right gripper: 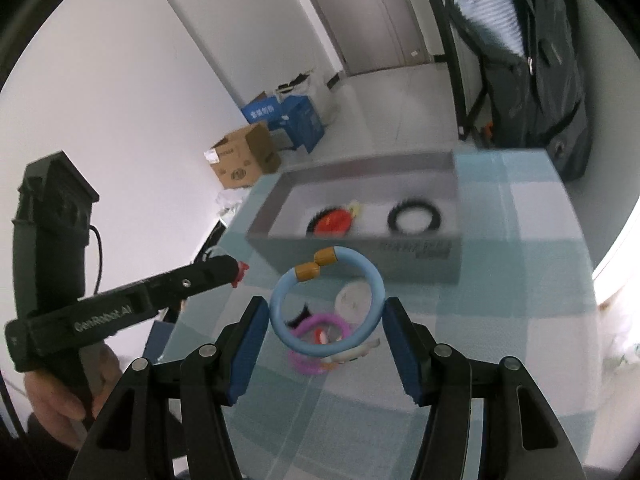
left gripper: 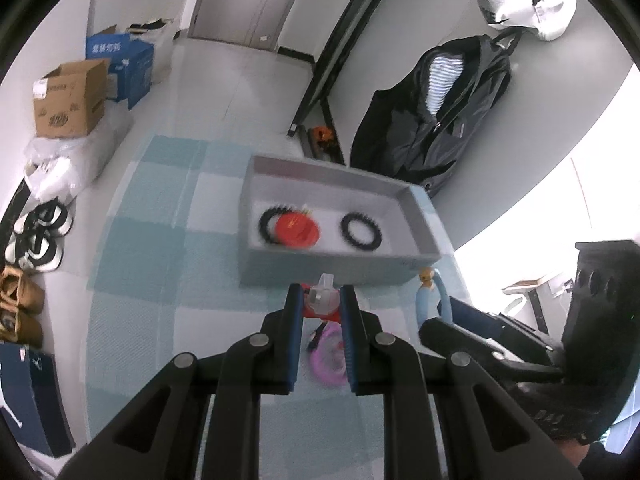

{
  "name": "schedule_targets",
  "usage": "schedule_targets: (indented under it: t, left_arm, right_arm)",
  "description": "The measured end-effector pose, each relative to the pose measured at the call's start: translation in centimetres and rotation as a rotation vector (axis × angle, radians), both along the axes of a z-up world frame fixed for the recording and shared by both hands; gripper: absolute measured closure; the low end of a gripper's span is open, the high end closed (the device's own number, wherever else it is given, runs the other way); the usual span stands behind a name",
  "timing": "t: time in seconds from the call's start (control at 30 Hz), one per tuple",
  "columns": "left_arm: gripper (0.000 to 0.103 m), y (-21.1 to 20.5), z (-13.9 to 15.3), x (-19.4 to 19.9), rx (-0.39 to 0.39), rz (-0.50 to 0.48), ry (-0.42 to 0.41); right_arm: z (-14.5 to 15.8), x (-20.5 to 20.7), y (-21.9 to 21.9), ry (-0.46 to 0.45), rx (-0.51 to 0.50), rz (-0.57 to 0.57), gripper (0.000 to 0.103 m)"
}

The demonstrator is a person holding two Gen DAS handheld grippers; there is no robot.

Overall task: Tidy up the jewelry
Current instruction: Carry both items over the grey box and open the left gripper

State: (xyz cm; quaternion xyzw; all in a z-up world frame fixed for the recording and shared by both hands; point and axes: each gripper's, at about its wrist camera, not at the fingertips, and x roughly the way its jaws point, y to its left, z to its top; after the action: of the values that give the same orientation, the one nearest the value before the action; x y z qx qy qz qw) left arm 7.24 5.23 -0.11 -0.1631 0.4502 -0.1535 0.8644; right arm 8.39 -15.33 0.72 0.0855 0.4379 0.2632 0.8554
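Left wrist view: the left gripper (left gripper: pixel 320 300) was clenched on a small clear-and-red trinket (left gripper: pixel 321 299) just before the grey tray (left gripper: pixel 420 216), which held two black rings and a red disc (left gripper: pixel 297 229).

Right wrist view: the right gripper (right gripper: pixel 322 320) grasped a blue bangle (right gripper: pixel 326 304) above a pink ring (right gripper: pixel 310 344) on the checked cloth (right gripper: pixel 500 300).

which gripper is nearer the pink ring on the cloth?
Right, by a small margin. The right gripper holds the blue bangle directly above the pink ring. The left gripper, shut on a clear-and-red piece, hovers just off to the side.
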Motion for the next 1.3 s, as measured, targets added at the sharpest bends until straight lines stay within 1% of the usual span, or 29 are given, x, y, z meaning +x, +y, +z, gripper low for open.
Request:
schedule_targets:
  t: [0.13,0.2,0.27,0.4,0.5,0.6,0.7,1.03,1.2,1.3]
  left_arm:
    - [0.09,-0.6,1.0,1.6,-0.003,-0.013,-0.018]
    - [0.09,-0.9,1.4,2.3,0.005,-0.018,-0.022]
    - [0.09,-1.0,1.7,3.1,0.009,-0.024,-0.016]
    - [0.09,-1.3,1.8,4.5,-0.009,-0.029,0.011]
    - [0.09,-1.7,1.7,5.9,0.016,-0.039,0.03]
    - [0.09,-1.9,1.5,6.9,0.031,-0.058,0.041]
    - [0.09,-1.8,0.9,7.9,0.036,-0.083,0.058]
    - [0.09,-1.4,-2.0,9.9,-0.039,-0.106,0.136]
    - [0.09,-1.8,-2.6,10.3,-0.037,-0.113,0.158]
    - [0.09,-1.9,-3.1,10.6,-0.04,-0.111,0.169]
  right_arm:
    - [1.9,1.6,-1.1,0.002,0.024,-0.006,0.045]
    - [2.7,2.8,-1.4,0.004,0.02,0.0,0.045]
    - [3.4,4.1,-1.4,-0.001,0.009,0.01,0.045]
    - [4.6,6.5,-1.4,-0.017,-0.01,0.043,0.045]
    - [4.9,8.4,-1.1,-0.035,-0.025,0.068,0.045]
    - [4.6,9.8,-0.8,-0.036,-0.031,0.079,0.045]
    - [3.6,10.8,-0.8,-0.015,-0.007,0.079,0.045]
    - [0.6,12.4,0.0,0.052,-0.004,0.122,0.045]
    - [-0.8,12.6,1.2,0.102,-0.031,0.156,0.045]
    - [-1.0,12.3,2.0,0.094,-0.064,0.182,0.045]
